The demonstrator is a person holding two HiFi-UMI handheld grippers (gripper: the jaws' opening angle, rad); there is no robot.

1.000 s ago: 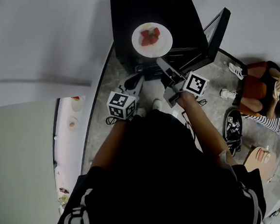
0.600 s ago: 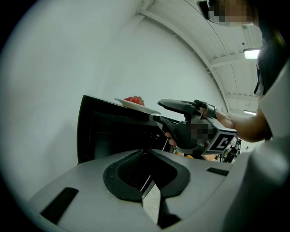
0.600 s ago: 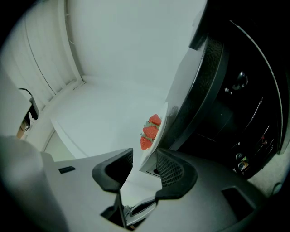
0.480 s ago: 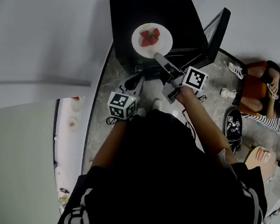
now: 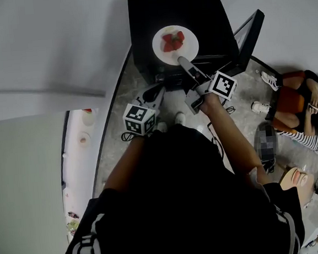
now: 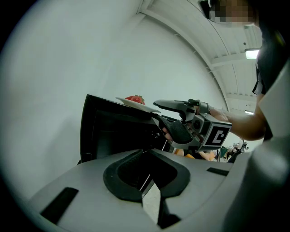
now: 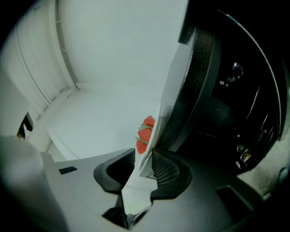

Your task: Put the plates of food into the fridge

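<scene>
A white plate [image 5: 175,45] with strawberries [image 5: 172,40] lies on top of the black mini fridge [image 5: 204,14], whose door [image 5: 248,38] stands open to the right. My right gripper [image 5: 182,61] reaches level to the plate's near rim. In the right gripper view, the plate's edge [image 7: 156,136] stands between the jaws of that gripper [image 7: 142,165], which have just been closing; a gap still shows on one side, beside the strawberries [image 7: 145,133]. My left gripper [image 5: 157,92] hangs lower, in front of the fridge, open and empty [image 6: 147,170], looking at the plate [image 6: 136,103] and the right gripper [image 6: 156,111].
A person [image 5: 298,106] sits on the floor at the right, with shoes [image 5: 265,78] nearby. A white counter strip [image 5: 82,138] with small items runs along the left. The fridge's dark interior [image 7: 226,104] opens just below the plate.
My right gripper has moved forward to the plate, so its jaws now straddle the rim. The left gripper has stayed where it was.
</scene>
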